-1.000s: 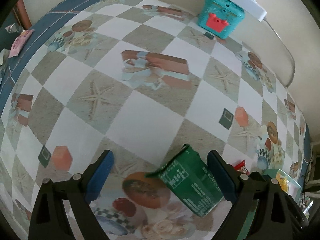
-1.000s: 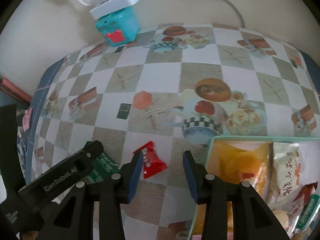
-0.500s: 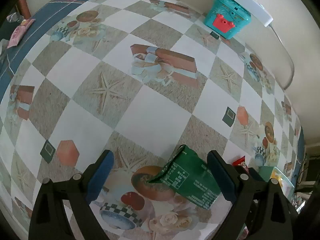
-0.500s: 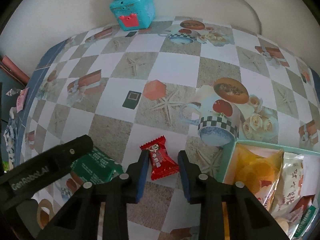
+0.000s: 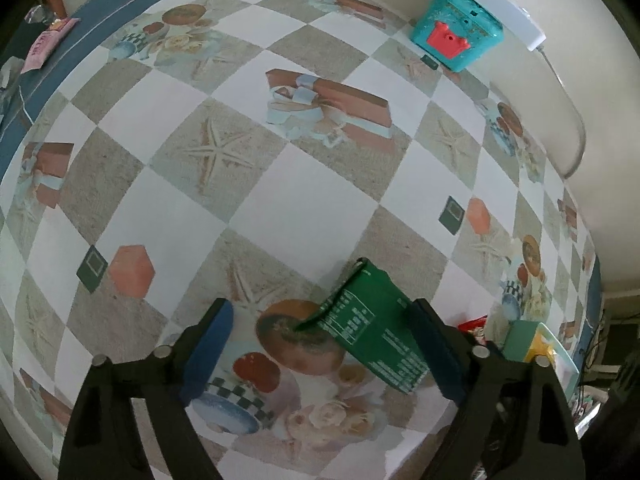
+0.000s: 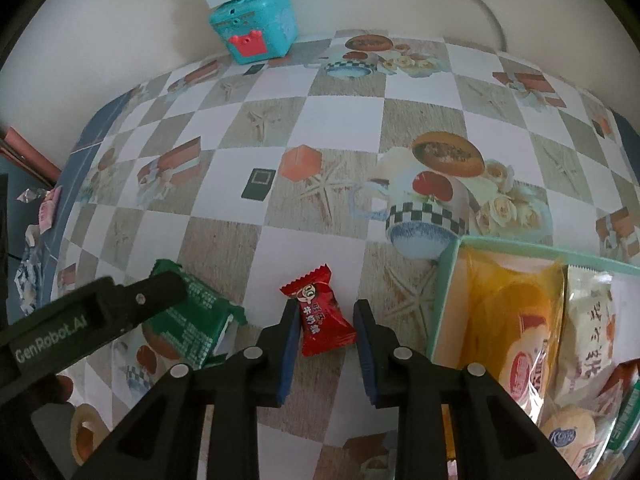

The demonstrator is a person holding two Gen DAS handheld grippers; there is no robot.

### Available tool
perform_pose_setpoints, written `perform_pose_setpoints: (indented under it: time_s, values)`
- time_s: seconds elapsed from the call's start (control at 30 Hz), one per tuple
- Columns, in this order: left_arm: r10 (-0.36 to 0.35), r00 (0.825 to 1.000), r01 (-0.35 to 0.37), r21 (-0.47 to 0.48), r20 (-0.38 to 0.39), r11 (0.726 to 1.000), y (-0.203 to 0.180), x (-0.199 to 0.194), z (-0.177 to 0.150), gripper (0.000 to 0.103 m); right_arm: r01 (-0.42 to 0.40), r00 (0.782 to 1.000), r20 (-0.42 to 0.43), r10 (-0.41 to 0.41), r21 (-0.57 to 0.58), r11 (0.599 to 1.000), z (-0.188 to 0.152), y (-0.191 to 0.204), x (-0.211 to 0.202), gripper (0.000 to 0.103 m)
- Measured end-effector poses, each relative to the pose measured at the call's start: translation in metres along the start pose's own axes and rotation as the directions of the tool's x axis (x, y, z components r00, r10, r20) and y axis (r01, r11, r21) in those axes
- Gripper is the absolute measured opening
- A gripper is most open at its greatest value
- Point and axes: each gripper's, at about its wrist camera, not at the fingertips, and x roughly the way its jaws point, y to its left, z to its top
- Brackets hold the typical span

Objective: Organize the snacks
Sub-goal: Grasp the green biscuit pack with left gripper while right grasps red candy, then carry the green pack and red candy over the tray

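Checked, picture-printed surface (image 6: pixel 328 248) with snacks on it

Red candy (image 6: pixel 320 312) lies at centre, green packet (image 6: pixel 192 316) at nine o'clock, mint tray (image 6: pixel 448 280) at three, teal box (image 6: pixel 256 28) at twelve.

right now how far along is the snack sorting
Done: several packets already sit in the tray. In hand: the right gripper has just closed on the red candy. Left: the green packet lies on the table between the left gripper's open jaws.
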Motion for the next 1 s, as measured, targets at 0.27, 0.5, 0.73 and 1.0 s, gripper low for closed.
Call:
perform_pose_setpoints:
  time_s: [0.27,0.5,0.73,1.0]
  values:
    - [0.02,0.999,-0.022,0.059,0.036,0.998,-0.033,0.011,-0.003,0.088,0.0,1.0,-0.002,0.0,0.007,1.0,-0.004,-0.004,-0.003,0.029]
    - [0.046,0.998,-0.049,0.062,0.047,0.997,-0.035,0.01,-0.004,0.055,0.002,1.0,-0.001,-0.002,0.022,1.0,-0.007,-0.005,-0.003,0.029]
    - [0.004,1.0,-0.005,0.013,0.021,1.0,-0.015,0.003,-0.009,0.047,-0.027,0.999,0.018,0.026,0.05,0.998,-0.017,-0.004,-0.011,0.028]
    - [-0.009,1.0,0.009,0.002,0.008,1.0,-0.004,-0.007,-0.019,0.047,-0.062,0.996,0.072,0.056,0.084,0.995,-0.034,-0.005,-0.034,0.027]
